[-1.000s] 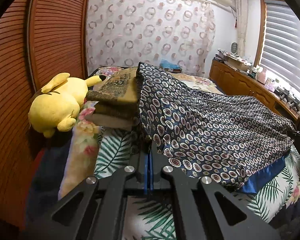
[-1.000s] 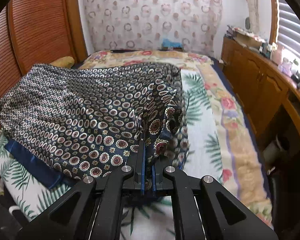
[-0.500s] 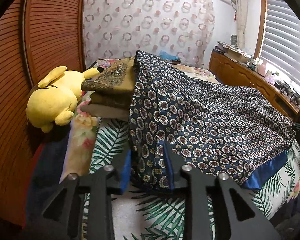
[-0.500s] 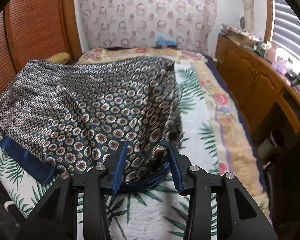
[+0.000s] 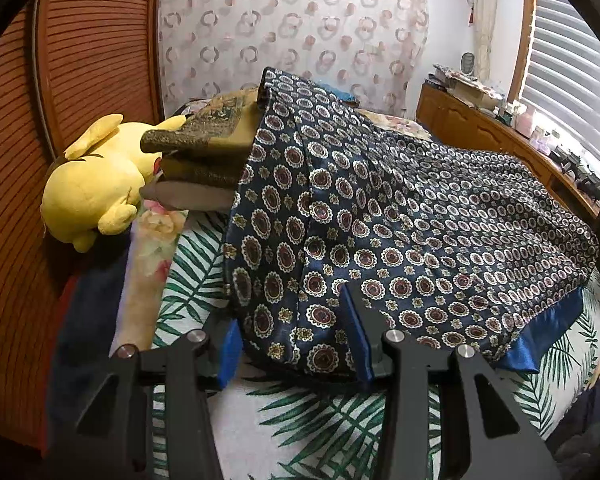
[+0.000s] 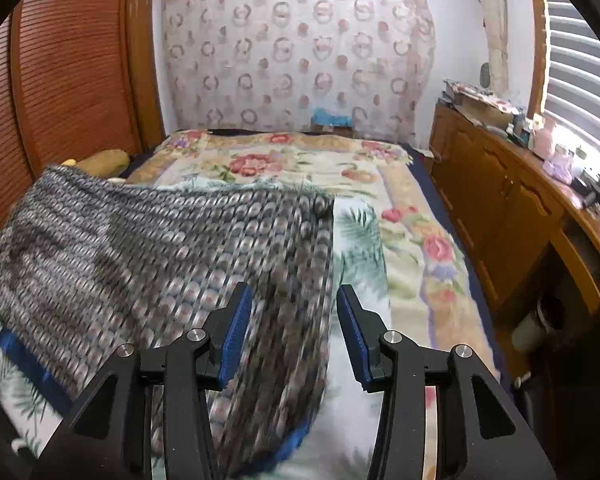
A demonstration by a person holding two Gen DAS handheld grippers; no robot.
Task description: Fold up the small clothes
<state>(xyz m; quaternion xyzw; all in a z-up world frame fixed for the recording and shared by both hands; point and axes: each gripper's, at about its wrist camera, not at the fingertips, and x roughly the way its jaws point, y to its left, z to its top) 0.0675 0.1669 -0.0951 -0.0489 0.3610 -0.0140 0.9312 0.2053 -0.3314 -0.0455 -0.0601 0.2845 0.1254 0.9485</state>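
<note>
A navy garment with a round medallion print and a blue satin hem [image 5: 400, 224] lies spread on the bed; it also shows, motion-blurred, in the right wrist view [image 6: 172, 264]. My left gripper [image 5: 294, 334] is open, its blue pads either side of the garment's near left corner, holding nothing. My right gripper [image 6: 292, 332] is open above the garment's near right edge, holding nothing. The garment's far left part drapes over a stack of folded cloth [image 5: 204, 152].
A yellow plush toy [image 5: 96, 184] lies at the bed's left by the wooden louvred doors [image 5: 84, 64]. The bed has a palm-leaf sheet [image 5: 320, 432] and a floral blanket [image 6: 284, 164]. A wooden dresser [image 6: 512, 208] with small items runs along the right wall.
Both grippers were shut on the garment's near corners a second ago. Both have opened and let the cloth drop onto the bed, and the right gripper has lifted.
</note>
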